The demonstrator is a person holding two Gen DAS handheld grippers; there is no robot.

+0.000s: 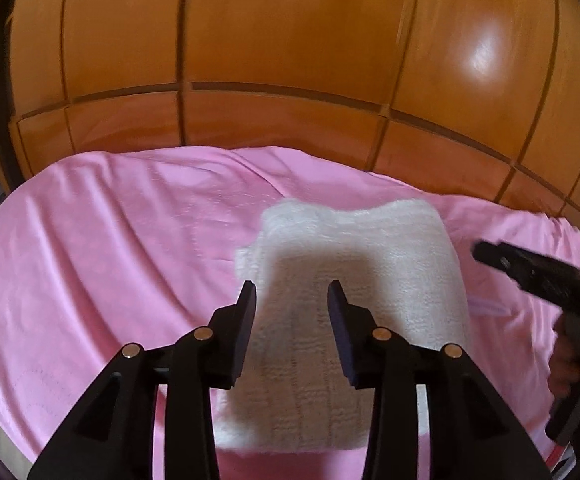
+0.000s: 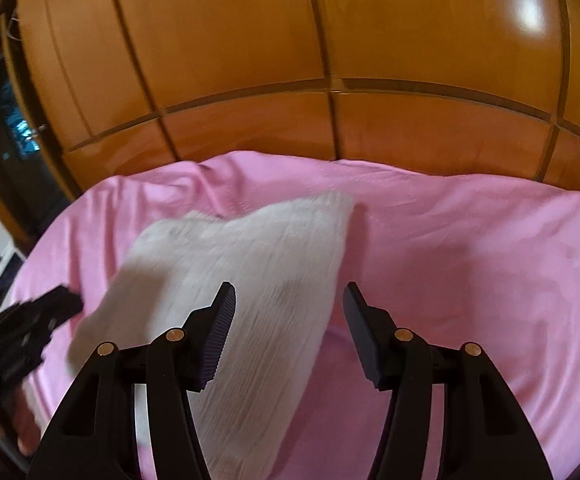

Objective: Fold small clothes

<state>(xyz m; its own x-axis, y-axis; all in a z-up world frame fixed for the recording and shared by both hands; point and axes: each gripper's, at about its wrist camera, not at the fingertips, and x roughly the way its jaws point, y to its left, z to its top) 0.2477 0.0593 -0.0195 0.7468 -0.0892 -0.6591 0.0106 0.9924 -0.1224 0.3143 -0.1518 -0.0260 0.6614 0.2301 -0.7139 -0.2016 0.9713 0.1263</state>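
Observation:
A white knitted cloth (image 1: 345, 280) lies folded in a long strip on the pink bedsheet (image 1: 110, 240). My left gripper (image 1: 291, 292) is open and empty, hovering over the cloth's near half. In the right wrist view the same cloth (image 2: 250, 280) lies to the left, and my right gripper (image 2: 290, 296) is open and empty above the cloth's right edge. The right gripper also shows at the right edge of the left wrist view (image 1: 537, 272), beside the cloth. The left gripper shows at the left edge of the right wrist view (image 2: 30, 320).
An orange wooden wardrobe (image 1: 290, 60) with panelled doors stands right behind the bed. The pink sheet (image 2: 469, 260) is wrinkled and stretches to both sides of the cloth. A dark doorway (image 2: 6, 140) lies at the far left.

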